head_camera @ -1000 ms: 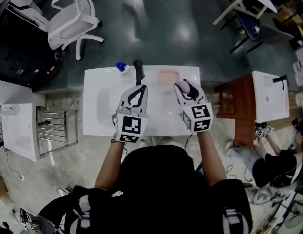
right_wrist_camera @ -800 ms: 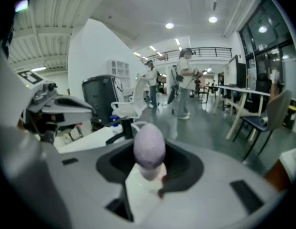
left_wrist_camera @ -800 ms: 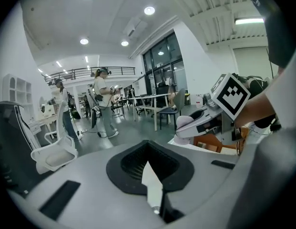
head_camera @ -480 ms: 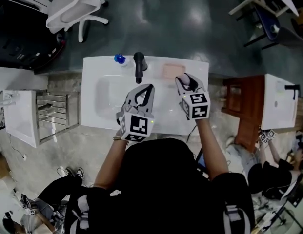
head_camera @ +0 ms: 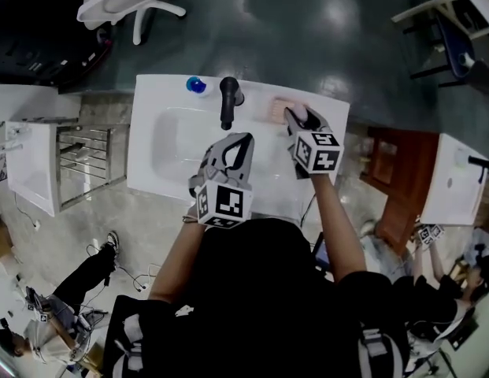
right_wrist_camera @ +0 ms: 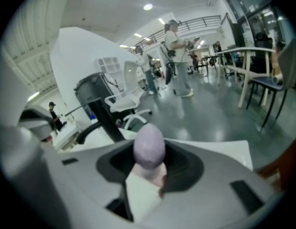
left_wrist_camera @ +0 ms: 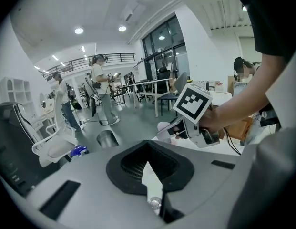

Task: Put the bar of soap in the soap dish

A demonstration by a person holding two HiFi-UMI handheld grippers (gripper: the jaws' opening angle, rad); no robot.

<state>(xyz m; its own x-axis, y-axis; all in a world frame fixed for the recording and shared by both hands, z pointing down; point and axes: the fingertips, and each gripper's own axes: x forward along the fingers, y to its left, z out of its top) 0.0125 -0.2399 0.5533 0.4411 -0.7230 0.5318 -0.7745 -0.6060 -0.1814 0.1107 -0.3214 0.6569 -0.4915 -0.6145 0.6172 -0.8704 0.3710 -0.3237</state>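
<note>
The soap [right_wrist_camera: 148, 149] is a lilac oval pinched in our right tool [head_camera: 299, 119]. Its long axis runs out along the jaws, so the rounded end pokes past the tips. From the head view that nose sits right over the near right part of the pink dish [head_camera: 277, 107]. The dish lies by the far edge of the sink [head_camera: 269, 186], toward its far right corner and just right of the faucet [head_camera: 227, 101].

So the dish is straight ahead of the soap and a touch to its left, not off to one side. We can't tell whether the soap is touching it yet, because the tool covers that spot.

Our left tool [head_camera: 235, 144] hangs over the near edge, jaws spread and nothing between them, well apart from the dish. This one belongs to the right hand. We reckon the call is to lower the nose onto the dish, lay the bar flat, and only then let the jaws go. Let go too high and a smooth bar could skid off toward the basin.
</note>
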